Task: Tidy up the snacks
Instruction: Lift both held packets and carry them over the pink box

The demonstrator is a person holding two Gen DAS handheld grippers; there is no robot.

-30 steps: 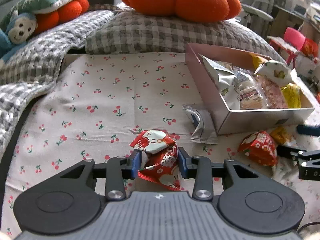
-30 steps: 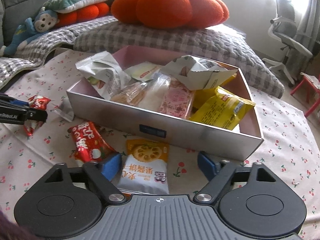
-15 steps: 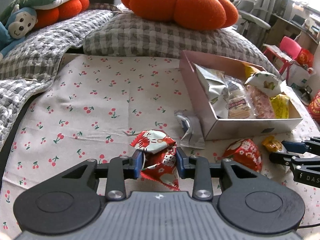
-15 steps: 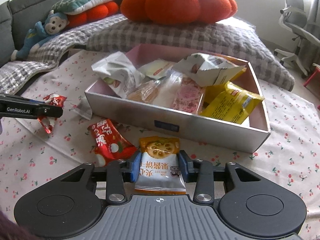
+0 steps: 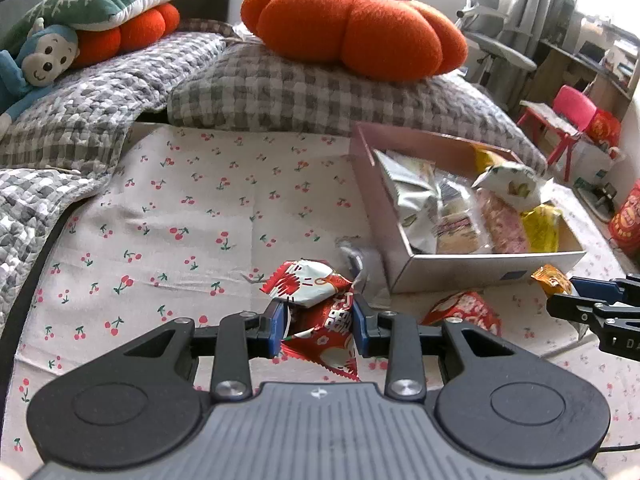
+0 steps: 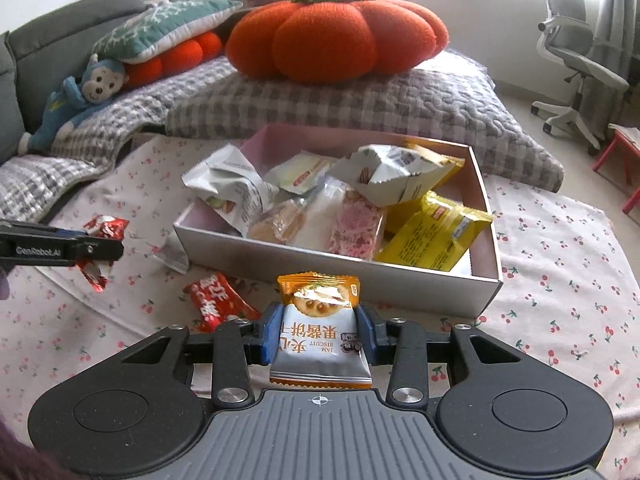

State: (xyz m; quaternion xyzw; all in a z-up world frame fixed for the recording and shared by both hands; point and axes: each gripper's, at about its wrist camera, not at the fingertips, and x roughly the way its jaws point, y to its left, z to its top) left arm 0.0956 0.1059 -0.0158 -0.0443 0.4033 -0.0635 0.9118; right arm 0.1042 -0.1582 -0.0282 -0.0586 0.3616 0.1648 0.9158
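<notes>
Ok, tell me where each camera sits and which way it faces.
Left wrist: sits behind the left tool, looking down over its red snack packet across the cherry cloth; the right tool shows at right.
Right wrist: sits behind the right tool, looking over its jam biscuit packet into the snack box; the left tool shows at left.
Shared: box, pumpkin cushion, both tools.

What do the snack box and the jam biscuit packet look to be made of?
Snack box: seemingly coated cardboard with straight, thin folded walls, a pale matte outside and pinkish inside. Jam biscuit packet: glossy plastic or foil film, with glare and crimped sealed ends.
</notes>
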